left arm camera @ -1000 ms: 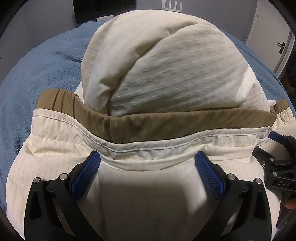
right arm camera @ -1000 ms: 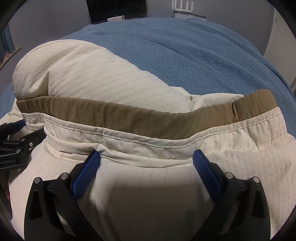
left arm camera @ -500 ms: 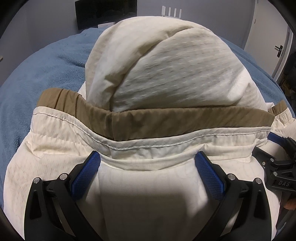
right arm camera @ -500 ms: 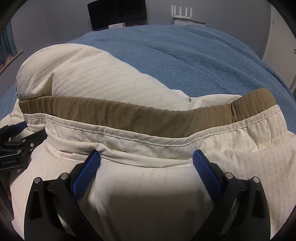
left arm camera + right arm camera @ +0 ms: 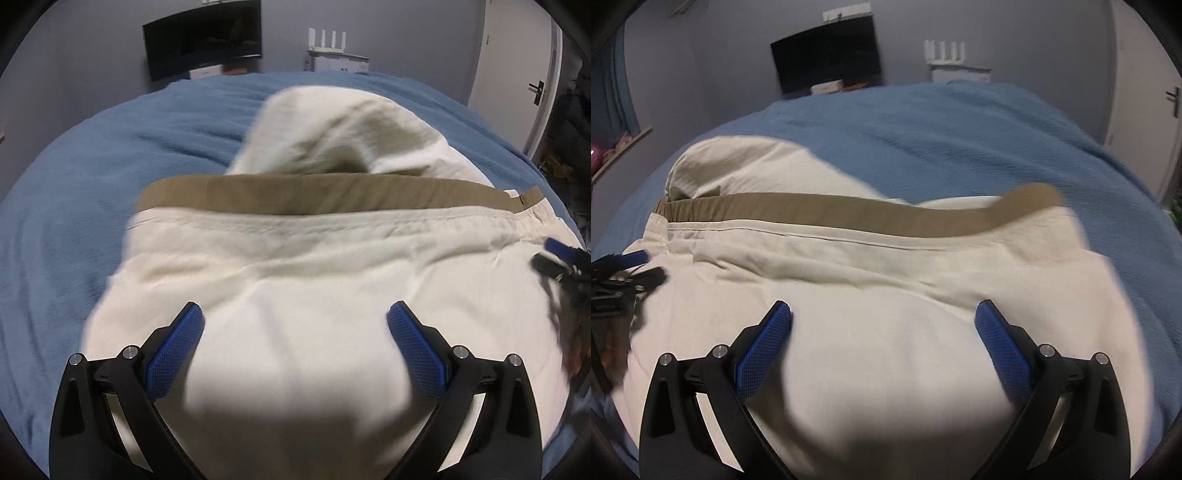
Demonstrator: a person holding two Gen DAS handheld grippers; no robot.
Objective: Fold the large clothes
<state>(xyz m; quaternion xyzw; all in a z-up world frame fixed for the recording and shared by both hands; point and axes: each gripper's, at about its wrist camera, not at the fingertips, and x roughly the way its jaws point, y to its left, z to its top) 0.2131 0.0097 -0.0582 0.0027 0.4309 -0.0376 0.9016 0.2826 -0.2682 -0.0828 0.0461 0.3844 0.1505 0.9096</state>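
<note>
A cream garment (image 5: 295, 280) with a tan band (image 5: 317, 197) across it lies on the blue bed cover (image 5: 96, 177); a puffed cream part (image 5: 343, 136) rises beyond the band. It also shows in the right wrist view (image 5: 871, 295) with its tan band (image 5: 849, 212). My left gripper (image 5: 295, 325) is open, its blue pads (image 5: 173, 350) wide apart over the cloth. My right gripper (image 5: 882, 321) is open in the same way. Each gripper shows at the edge of the other's view: the right gripper (image 5: 561, 258) and the left gripper (image 5: 624, 269).
The blue bed cover (image 5: 979, 140) spreads beyond and to both sides. A dark screen (image 5: 203, 40) and a white router (image 5: 332, 48) stand at the far wall. A door (image 5: 517, 81) is at the right.
Both grippers have pulled back and risen; the garment looks smaller and flatter, the puffed part has sunk lower, and more of the bed and far wall shows. Both stay open.
</note>
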